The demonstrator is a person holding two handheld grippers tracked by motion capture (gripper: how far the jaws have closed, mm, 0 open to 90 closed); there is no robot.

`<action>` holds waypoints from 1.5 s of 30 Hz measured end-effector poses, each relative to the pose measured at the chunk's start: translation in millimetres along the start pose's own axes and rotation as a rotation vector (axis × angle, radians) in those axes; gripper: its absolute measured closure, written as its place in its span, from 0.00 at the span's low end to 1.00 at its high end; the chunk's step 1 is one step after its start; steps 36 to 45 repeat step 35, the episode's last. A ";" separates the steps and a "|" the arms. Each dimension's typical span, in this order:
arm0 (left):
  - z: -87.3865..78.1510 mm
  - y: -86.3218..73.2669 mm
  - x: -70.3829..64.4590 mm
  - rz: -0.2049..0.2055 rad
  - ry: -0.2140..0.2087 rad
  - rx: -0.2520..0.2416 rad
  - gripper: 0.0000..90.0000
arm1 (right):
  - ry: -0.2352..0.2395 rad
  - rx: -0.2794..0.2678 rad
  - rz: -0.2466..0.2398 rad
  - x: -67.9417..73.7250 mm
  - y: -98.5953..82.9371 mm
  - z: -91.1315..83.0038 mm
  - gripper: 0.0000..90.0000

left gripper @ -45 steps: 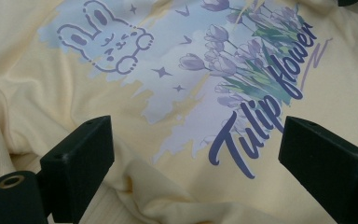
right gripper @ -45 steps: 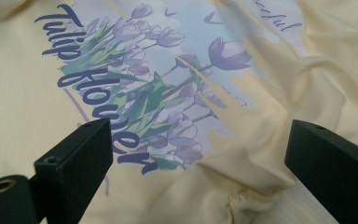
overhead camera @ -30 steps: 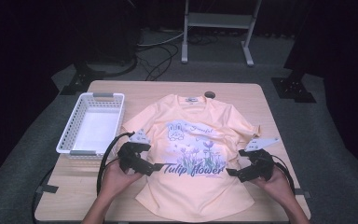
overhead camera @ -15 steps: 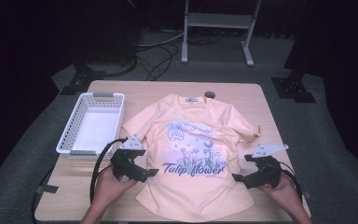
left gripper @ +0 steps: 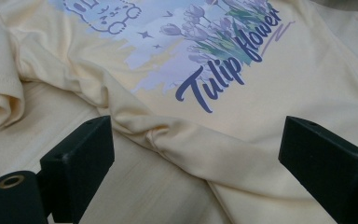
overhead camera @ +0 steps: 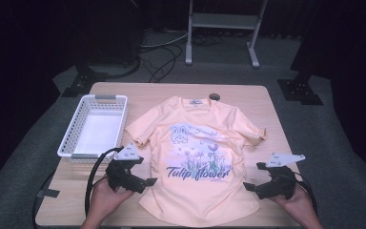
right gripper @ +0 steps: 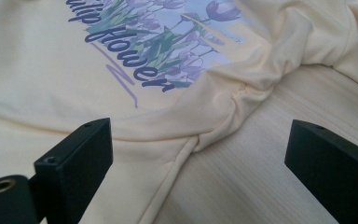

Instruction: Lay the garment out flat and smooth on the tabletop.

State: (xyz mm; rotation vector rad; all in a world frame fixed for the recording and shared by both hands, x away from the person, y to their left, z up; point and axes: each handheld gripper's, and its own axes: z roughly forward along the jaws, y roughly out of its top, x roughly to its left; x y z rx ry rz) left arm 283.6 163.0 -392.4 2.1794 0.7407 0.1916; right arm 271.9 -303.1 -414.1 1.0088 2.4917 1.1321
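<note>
Yellow cotton makes up the one T-shirt, lying flat on the wooden table in the high view beside one white basket; two grippers flank it, left gripper and right gripper, above a dark floor. From the left gripper view, the jaws are spread wide, empty, around a bunched side seam. The right gripper view shows its jaws equally wide, holding nothing, over the shirt's puckered edge.

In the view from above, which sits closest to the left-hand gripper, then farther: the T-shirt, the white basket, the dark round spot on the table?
From the left gripper:
1. T-shirt, right beside its jaws, toward the table's middle.
2. White basket, behind it at the left edge.
3. Dark round spot, far side, just past the collar.
</note>
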 end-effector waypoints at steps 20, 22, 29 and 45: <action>-20.0 -18.7 -17.7 0.012 0.020 -0.003 0.11 | -0.022 -0.004 0.003 10.6 -21.2 -21.9 0.08; -22.5 -19.9 -19.8 0.015 0.020 -0.005 0.11 | -0.021 -0.007 0.010 11.3 -22.9 -24.4 0.08; -28.6 -24.5 -25.0 0.017 0.020 -0.013 0.11 | -0.027 -0.016 0.011 16.6 -30.1 -31.5 0.08; -29.3 -31.8 -27.7 0.012 0.023 -0.007 0.11 | -0.038 -0.027 0.013 20.3 -34.5 -36.7 0.08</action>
